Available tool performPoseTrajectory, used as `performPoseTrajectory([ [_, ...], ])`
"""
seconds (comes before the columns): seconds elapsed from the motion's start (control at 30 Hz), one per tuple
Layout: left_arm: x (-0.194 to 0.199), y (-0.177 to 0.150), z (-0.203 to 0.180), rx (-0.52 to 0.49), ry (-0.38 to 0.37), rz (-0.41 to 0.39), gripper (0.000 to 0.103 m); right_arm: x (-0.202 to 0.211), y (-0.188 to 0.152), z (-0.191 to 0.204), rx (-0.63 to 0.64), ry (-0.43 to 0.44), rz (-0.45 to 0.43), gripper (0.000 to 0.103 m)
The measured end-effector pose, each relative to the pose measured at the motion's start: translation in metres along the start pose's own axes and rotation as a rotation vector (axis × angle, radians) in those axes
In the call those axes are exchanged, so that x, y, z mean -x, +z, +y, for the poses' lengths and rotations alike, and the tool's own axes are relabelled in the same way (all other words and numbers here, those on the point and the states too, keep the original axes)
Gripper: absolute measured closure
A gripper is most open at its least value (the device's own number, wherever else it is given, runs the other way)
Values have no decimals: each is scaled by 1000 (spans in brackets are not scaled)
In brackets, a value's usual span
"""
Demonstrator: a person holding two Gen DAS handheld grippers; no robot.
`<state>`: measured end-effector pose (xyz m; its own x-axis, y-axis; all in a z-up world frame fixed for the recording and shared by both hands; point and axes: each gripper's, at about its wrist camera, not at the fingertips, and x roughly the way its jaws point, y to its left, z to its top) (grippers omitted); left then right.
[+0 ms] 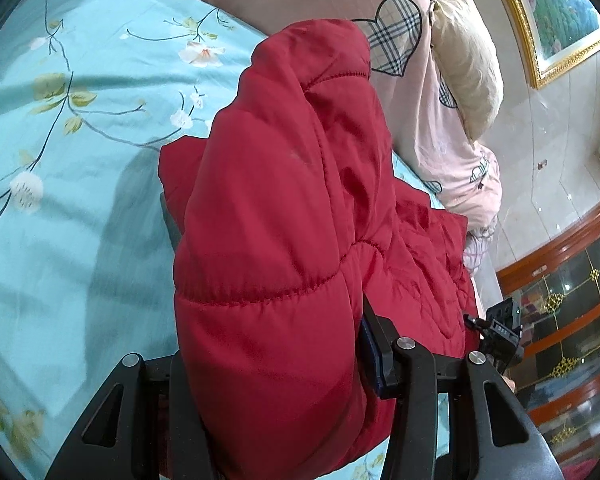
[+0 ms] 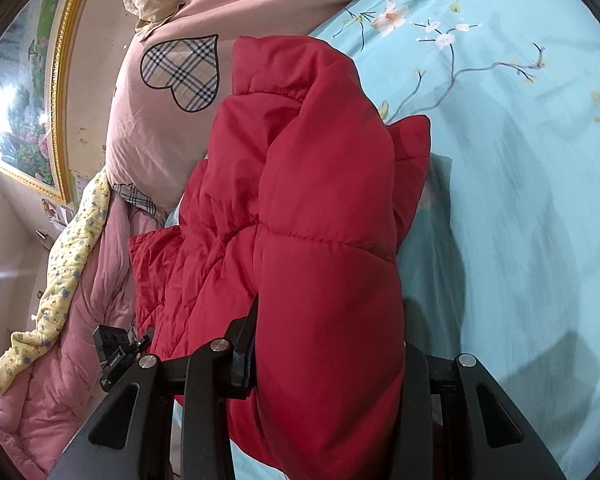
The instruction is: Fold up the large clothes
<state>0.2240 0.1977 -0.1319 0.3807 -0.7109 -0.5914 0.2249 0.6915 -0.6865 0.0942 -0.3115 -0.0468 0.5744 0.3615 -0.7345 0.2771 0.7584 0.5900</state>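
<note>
Red quilted puffer jacket (image 1: 276, 216), bunched and lifted above the bed, a thick padded fold pinched in each gripper, the rest trailing down onto the turquoise floral bedsheet (image 1: 60, 160). Soft, lofty, light for its bulk by the look of it; smooth shell likely slippery, so prone to sliding out of a shallow pinch. Best taken deep across a stitched seam or along a hem, where padding compresses and the stitching gives some bite. No stiffness at all: will sag and balloon rather than crease, needing to be pressed flat after each fold.

Left gripper (image 1: 276, 376) clamped around a fat roll of jacket, fingertips buried in fabric. Right gripper (image 2: 328, 364) likewise closed on a padded fold, though exact depth of bite hidden by the cloth.

Left wrist view alone: a cream pillow (image 1: 468, 68) behind the pink heart-patch quilt (image 1: 428, 112), and a wooden glass-fronted cabinet (image 1: 572, 312) at the wall. Right wrist view alone: a yellow flowered cloth (image 2: 68, 260) draped over a pink quilted comforter (image 2: 84, 344). Gilt-framed painting (image 2: 24, 100) in both.
</note>
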Motion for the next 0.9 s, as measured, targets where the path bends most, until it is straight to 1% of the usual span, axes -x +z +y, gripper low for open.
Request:
performPoseTrajectory([
  [0.17, 6, -7, 1, -12, 7, 18, 56, 6, -16, -4, -16, 8, -3, 65],
  [0.27, 5, -9, -2, -41, 30, 25, 55, 8, -23, -5, -20, 8, -7, 64],
  [0.33, 4, -9, -4, -64, 58, 27, 53, 7, -23, -5, -17, 0, -9, 64],
  [0.4, 2, -7, -7, -70, 80, 25, 48, 6, -23, -5, -11, -12, -11, 60],
  [0.43, 2, -6, -7, -67, 106, 20, 40, 5, -22, -5, -7, -18, -12, 59],
  [0.47, 1, -4, -10, -69, 125, 14, 34, 5, -22, -4, -3, -23, -11, 56],
  [0.53, 4, -1, -17, -84, 163, -7, 27, 4, -21, -2, 5, -45, -12, 50],
  [0.63, 11, 4, -28, -117, 194, -33, 25, 5, -19, 2, 38, -78, -8, 47],
  [0.7, 16, 6, -31, -123, 200, -46, 22, 7, -17, 6, 61, -119, -12, 37],
  [0.73, 17, 9, -32, -119, 205, -51, 22, 9, -16, 8, 72, -136, -17, 35],
  [0.77, 17, 12, -31, -115, 208, -53, 22, 11, -15, 9, 83, -154, -25, 31],
  [0.8, 18, 16, -33, -114, 214, -64, 22, 14, -12, 11, 96, -175, -40, 24],
  [0.83, 19, 18, -35, -117, 218, -73, 21, 18, -8, 13, 107, -198, -61, 20],
  [0.87, 19, 22, -37, -121, 223, -85, 19, 22, -5, 14, 112, -209, -78, 14],
  [0.9, 18, 27, -40, -119, 223, -93, 17, 25, 1, 14, 112, -212, -99, 12],
])
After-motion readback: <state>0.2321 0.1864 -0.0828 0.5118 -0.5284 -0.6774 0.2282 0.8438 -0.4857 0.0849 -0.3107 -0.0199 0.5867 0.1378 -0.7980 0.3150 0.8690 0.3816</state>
